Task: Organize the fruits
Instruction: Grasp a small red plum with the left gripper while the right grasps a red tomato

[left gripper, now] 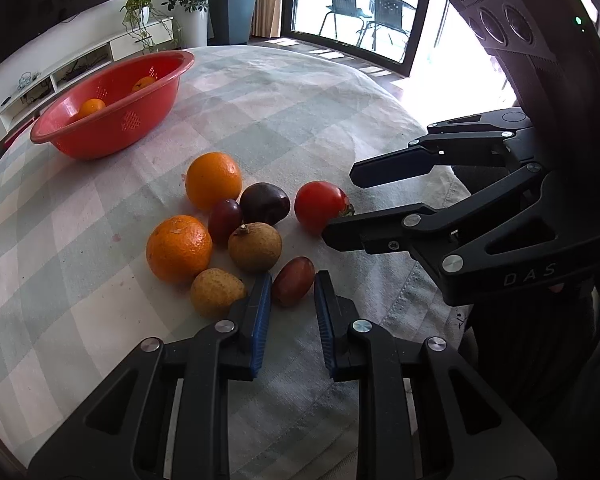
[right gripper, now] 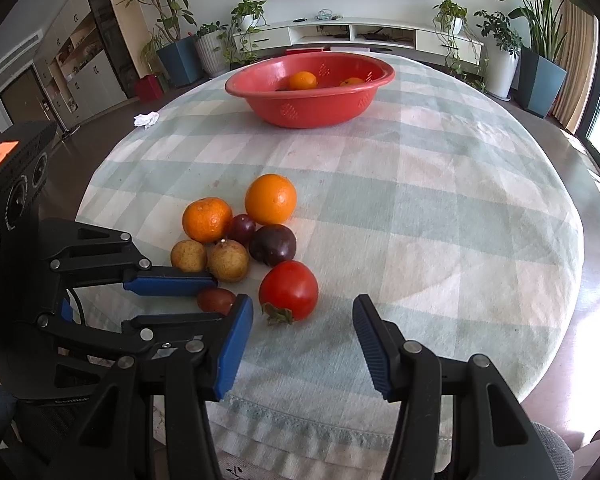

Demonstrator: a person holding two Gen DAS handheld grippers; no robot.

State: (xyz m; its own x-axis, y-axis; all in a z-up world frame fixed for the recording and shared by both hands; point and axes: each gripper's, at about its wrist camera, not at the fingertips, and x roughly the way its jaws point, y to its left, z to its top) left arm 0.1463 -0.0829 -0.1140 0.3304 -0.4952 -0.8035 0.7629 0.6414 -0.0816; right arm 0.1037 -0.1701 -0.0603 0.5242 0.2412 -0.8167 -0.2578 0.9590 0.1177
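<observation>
Red-brown grape (left gripper: pixel 293 286) sits pinched between the blue pads of my left gripper (left gripper: pixel 293 287), jaws narrowed right down onto it, grape resting on the checked tablecloth (left gripper: pixel 80 240) at the near edge of the fruit pile. Right gripper (right gripper: pixel 303 312) hangs partway open with nothing between its pads, tips just short of the red persimmon (right gripper: pixel 289 295), not touching as far as I can tell. Pile beyond the grape: two brown longans (left gripper: pixel 254 246) (left gripper: pixel 217 291), two oranges (left gripper: pixel 179 249) (left gripper: pixel 213 179), a second grape (left gripper: pixel 224 220), a dark plum (left gripper: pixel 265 203), all bunched up and mostly touching. Red basket (left gripper: pixel 112 128) stands well apart at the far side of the round table, two oranges (right gripper: pixel 302 80) (right gripper: pixel 351 81) in it. Left gripper also shows from the right camera (right gripper: pixel 204 292), closed on the same grape (right gripper: pixel 216 300).
</observation>
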